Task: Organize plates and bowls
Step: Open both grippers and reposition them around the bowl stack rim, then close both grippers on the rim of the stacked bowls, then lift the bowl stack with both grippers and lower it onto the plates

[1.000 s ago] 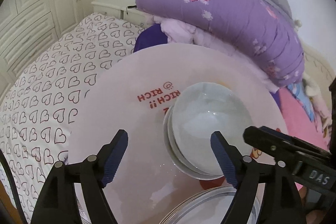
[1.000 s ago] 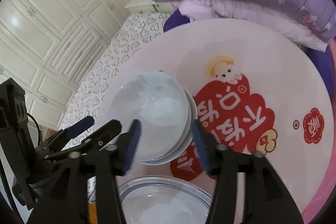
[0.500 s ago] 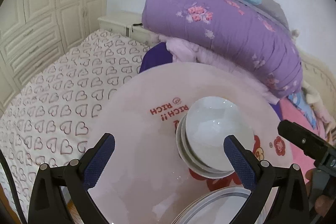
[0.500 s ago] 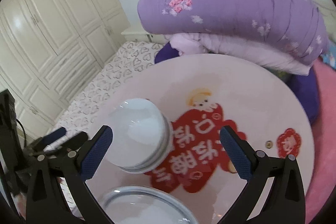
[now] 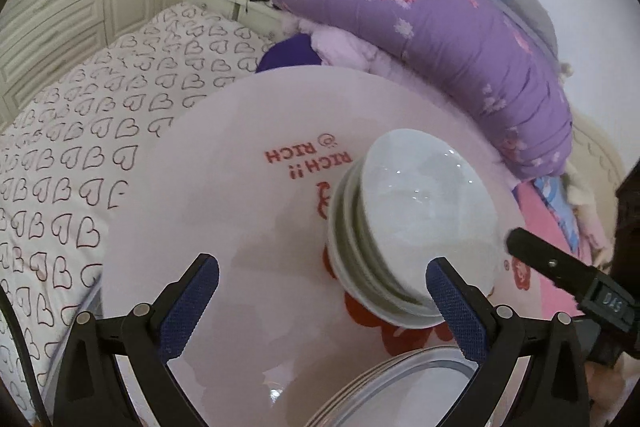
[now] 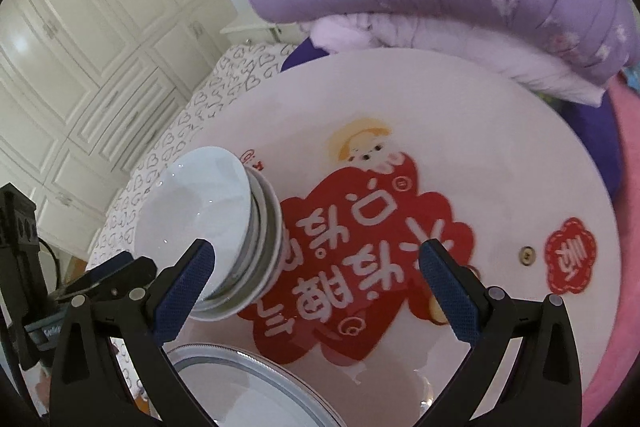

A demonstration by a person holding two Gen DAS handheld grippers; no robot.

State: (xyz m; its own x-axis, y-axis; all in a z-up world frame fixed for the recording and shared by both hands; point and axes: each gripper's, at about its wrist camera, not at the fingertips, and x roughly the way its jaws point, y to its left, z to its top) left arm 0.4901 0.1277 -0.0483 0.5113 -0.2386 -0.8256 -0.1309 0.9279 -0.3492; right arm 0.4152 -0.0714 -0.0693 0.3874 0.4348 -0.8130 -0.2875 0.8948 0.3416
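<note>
Left claw (image 5: pixel 322 287): spread wide, nothing gripped. It is held above the near part of the round desk (image 5: pixel 224 195), with the bowl stack (image 5: pixel 416 227) just ahead of its right finger.

Right claw (image 6: pixel 316 281): also spread wide and empty. Its left finger is seen just in front of the bowl stack (image 6: pixel 208 223); whether it touches cannot be told. The red printed design on the desk (image 6: pixel 460 131) lies between its fingers.

Bowls: several white bowls are nested one inside another, set on the desk near its middle. The stack leans in both views, though fisheye distortion may account for that.

Plates: a plate stack (image 5: pixel 404 391) with a grey rim band is seen at the near edge of the desk, just below the bowls and apart from them. It is cut off by the lower frame in both views (image 6: pixel 248 383).

Beyond the desk: a heart-print bed (image 5: pixel 80 155), a rolled purple quilt (image 5: pixel 440 39) and white wardrobe doors (image 6: pixel 80 27).

Progress, as judged: bowls are gathered with bowls and plates with plates, and no loose dishes are visible on the desk. The sorting appears largely done. Any remaining work is probably squaring the piles; dishes outside the frames cannot be ruled out.
</note>
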